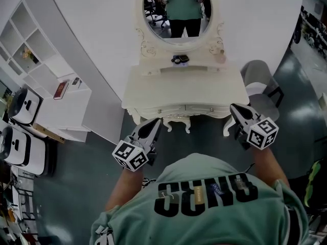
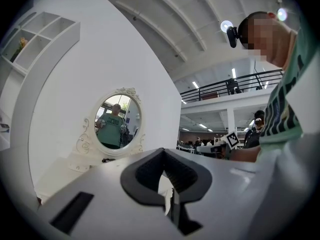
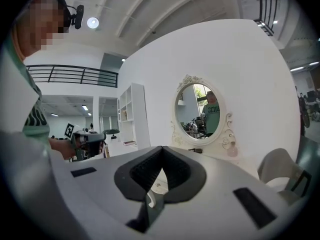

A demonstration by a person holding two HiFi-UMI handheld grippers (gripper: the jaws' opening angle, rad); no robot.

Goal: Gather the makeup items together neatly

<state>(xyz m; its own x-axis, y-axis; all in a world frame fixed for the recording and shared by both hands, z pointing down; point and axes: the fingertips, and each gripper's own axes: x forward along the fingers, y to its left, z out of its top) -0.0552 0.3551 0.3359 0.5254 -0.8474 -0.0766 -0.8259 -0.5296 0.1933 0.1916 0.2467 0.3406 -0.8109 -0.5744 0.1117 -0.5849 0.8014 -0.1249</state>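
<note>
We held the left gripper (image 1: pixel 155 123) and the right gripper (image 1: pixel 236 109) level in front of us, short of the white dressing table (image 1: pixel 153 92). Both were clenched on nothing, their pads meeting at the tips. The things to gather sat far back on the raised ledge (image 1: pixel 168 70) under the oval mirror (image 1: pixel 179 11): a dark makeup item (image 1: pixel 180 59) near the middle and a small bottle (image 1: pixel 221 56) off to the right, well apart from each other. We judged the step in hand to be the approach. To do it well, we needed to step up to the table, part the jaws before reaching in, and take the bottle squarely across its body with the right gripper, since it looked likely to tip. We also thought it wise to keep the arm low, clear of the mirror frame. The broad tabletop was bare, which left room to set the items side by side. Around us lay a dark floor (image 1: pixel 82 188), with a grey chair (image 1: pixel 258 78) to the right of the table. A white shelf unit (image 1: pixel 30 45) stood against the curved wall on the left.
</note>
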